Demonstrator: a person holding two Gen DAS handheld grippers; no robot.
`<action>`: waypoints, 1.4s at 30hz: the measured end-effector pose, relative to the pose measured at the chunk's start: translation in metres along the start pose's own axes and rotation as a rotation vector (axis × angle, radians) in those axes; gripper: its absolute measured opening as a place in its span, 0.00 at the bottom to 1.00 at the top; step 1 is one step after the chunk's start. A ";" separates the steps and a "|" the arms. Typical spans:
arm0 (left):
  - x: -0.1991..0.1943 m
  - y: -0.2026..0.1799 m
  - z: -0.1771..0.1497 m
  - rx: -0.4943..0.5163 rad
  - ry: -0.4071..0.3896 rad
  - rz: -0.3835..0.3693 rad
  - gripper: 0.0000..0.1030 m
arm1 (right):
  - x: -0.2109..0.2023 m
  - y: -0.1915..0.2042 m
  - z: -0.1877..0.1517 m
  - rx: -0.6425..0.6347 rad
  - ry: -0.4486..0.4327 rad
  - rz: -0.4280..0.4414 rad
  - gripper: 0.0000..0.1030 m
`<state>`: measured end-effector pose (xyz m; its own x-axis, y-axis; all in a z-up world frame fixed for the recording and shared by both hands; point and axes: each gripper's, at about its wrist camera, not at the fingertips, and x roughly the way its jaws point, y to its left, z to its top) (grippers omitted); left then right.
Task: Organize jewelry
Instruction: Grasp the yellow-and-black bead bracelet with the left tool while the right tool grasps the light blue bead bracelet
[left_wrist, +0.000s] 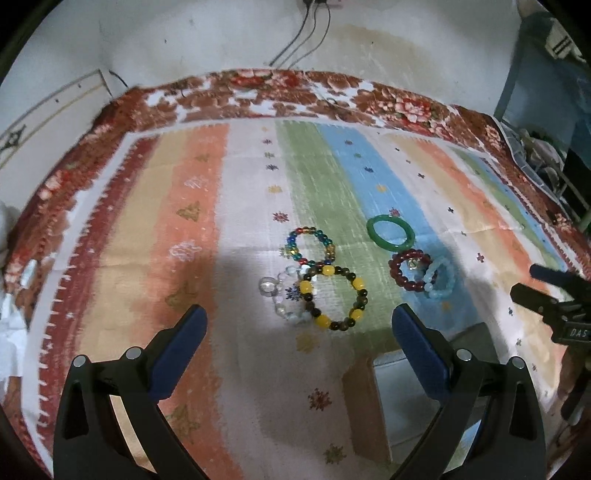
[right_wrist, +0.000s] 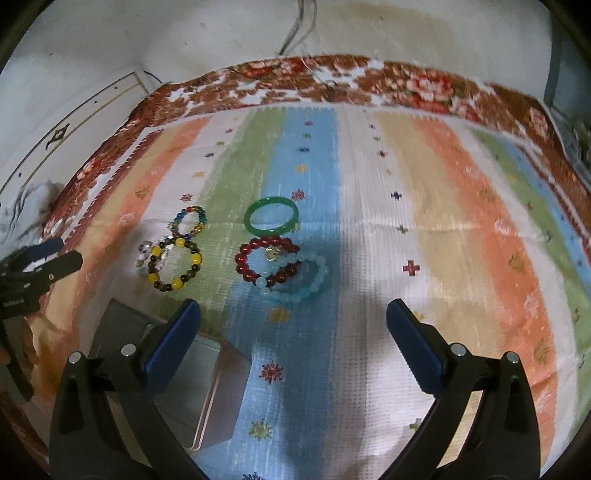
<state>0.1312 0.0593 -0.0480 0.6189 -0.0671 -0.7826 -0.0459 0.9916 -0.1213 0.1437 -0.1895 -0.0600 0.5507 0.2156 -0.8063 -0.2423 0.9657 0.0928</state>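
Several bracelets lie on a striped cloth (left_wrist: 207, 229). A green bangle (left_wrist: 390, 233) (right_wrist: 273, 220) lies farthest back. A dark red bead bracelet (left_wrist: 410, 269) (right_wrist: 269, 261) overlaps a pale blue bead bracelet (left_wrist: 439, 282) (right_wrist: 299, 282). A yellow-and-brown bead bracelet (left_wrist: 332, 298) (right_wrist: 174, 268) overlaps a clear crystal bracelet (left_wrist: 279, 295) (right_wrist: 146, 254) and touches a multicoloured bead bracelet (left_wrist: 311, 245) (right_wrist: 189, 220). My left gripper (left_wrist: 299, 325) is open and empty, just short of the yellow-and-brown bracelet. My right gripper (right_wrist: 293, 317) is open and empty, near the pale blue bracelet.
A shallow grey metal box (right_wrist: 207, 384) (left_wrist: 391, 398) sits open on the cloth near the front, between the two grippers. A floral blanket (left_wrist: 258, 92) borders the cloth. A white wall with hanging cables (left_wrist: 310, 33) stands behind.
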 end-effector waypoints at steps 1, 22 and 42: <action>0.004 0.001 0.002 -0.003 0.006 -0.005 0.95 | 0.003 -0.001 0.001 0.004 0.011 -0.003 0.96; 0.076 0.002 0.029 -0.126 0.251 -0.105 0.95 | 0.085 -0.042 0.032 0.226 0.227 0.076 0.96; 0.126 0.008 0.032 -0.113 0.330 -0.216 0.53 | 0.122 -0.057 0.029 0.382 0.326 0.192 0.84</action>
<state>0.2338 0.0623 -0.1287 0.3397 -0.3230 -0.8834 -0.0395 0.9335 -0.3565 0.2481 -0.2141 -0.1465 0.2339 0.3963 -0.8879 0.0271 0.9102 0.4134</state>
